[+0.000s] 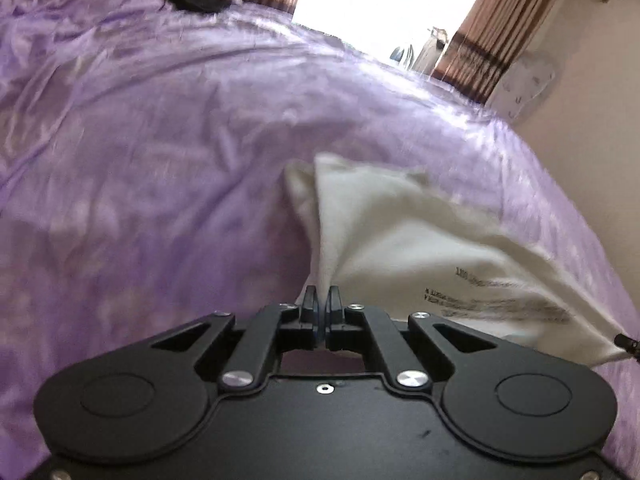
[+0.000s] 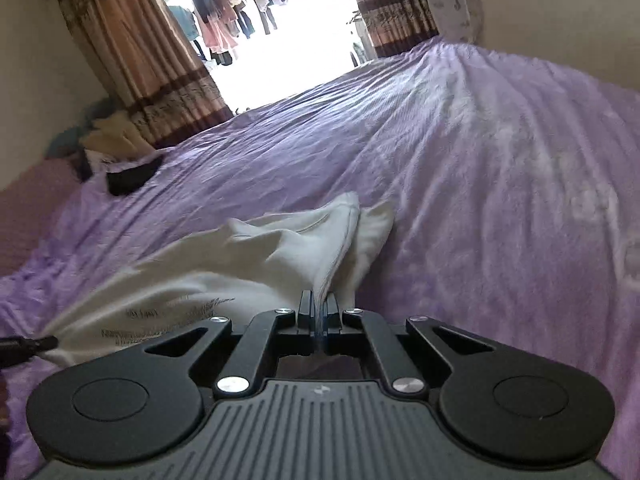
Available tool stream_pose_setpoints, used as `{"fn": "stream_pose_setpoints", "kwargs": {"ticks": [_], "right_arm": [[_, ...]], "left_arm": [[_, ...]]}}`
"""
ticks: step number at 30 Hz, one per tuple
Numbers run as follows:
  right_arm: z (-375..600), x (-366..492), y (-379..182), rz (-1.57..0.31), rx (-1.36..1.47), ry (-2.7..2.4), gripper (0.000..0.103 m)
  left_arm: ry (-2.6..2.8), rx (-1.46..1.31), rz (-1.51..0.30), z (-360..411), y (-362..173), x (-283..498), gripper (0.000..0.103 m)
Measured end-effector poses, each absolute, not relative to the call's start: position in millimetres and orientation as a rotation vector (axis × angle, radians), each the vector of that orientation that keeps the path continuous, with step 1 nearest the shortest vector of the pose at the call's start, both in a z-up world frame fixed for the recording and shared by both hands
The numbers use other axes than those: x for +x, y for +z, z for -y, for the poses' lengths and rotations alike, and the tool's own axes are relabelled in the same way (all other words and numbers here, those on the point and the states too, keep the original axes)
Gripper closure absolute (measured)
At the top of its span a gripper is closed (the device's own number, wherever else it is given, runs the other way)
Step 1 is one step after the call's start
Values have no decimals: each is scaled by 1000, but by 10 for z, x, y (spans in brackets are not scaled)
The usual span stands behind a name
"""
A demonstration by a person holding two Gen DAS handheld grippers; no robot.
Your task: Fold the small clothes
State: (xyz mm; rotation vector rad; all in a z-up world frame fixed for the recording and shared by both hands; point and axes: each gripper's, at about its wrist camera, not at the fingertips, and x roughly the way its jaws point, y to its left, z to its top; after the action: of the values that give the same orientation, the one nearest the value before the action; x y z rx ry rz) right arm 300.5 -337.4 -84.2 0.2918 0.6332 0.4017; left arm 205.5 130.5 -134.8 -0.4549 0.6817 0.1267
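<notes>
Both the left gripper [image 1: 322,294] and right gripper [image 2: 319,300] are pinching shut on the white printed cotton garment's [image 1: 400,232] near corners; the thin cloth risks slipping free and bunching on the purple satin bedspread [image 1: 160,140].

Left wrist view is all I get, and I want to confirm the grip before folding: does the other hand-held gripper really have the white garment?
Observer: Yes. The right hand-held gripper is shut on a bunched edge of the white garment.
Operator: Anything lying beyond the cloth on that side?
Observer: A dark item lies on the purple bedspread, near the brown curtain.
Operator: And past the curtains?
Observer: Clothes hang on a rail in bright light.
</notes>
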Motion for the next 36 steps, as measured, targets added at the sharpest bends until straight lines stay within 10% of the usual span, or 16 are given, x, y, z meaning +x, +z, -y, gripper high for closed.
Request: {"fn": "stream_pose_setpoints", "kwargs": {"ticks": [3, 8, 12, 15, 16, 17, 18, 24, 29, 31, 34, 36], "right_arm": [[3453, 3021, -1054, -685, 244, 345, 98], [3566, 3047, -1183, -703, 253, 308, 81], [3360, 3151, -1075, -675, 196, 304, 41], [3167, 3328, -1104, -709, 164, 319, 40], [3132, 3374, -1155, -749, 161, 324, 45], [3105, 3409, -1192, -781, 159, 327, 60], [3059, 3449, -1229, -819, 168, 340, 101], [3319, 3063, -924, -673, 310, 347, 100], [3363, 2835, -831, -668, 243, 341, 99], [3240, 2906, -1036, -733, 94, 262, 80], [3152, 2973, -1209, -786, 10, 150, 72], [3189, 2834, -1127, -689, 65, 154, 72]], "left_arm": [[135, -463, -767, -1293, -1596, 2065, 101], [180, -441, -796, -1383, -1702, 2237, 55], [126, -511, -828, -1470, -1701, 2452, 50], [88, -499, -862, -1414, -1731, 2585, 61], [82, -492, -857, -1359, -1690, 2570, 97], [75, -505, -863, -1356, -1681, 2580, 98], [84, -530, -849, -1371, -1634, 2553, 98], [31, -662, -711, -1580, -1229, 2158, 102], [173, -381, -982, -1438, -1592, 2297, 100], [235, -359, -1040, -1433, -1772, 2311, 99], [275, -416, -959, -1421, -1625, 2154, 63], [310, -358, -886, -1320, -1442, 2091, 58]]}}
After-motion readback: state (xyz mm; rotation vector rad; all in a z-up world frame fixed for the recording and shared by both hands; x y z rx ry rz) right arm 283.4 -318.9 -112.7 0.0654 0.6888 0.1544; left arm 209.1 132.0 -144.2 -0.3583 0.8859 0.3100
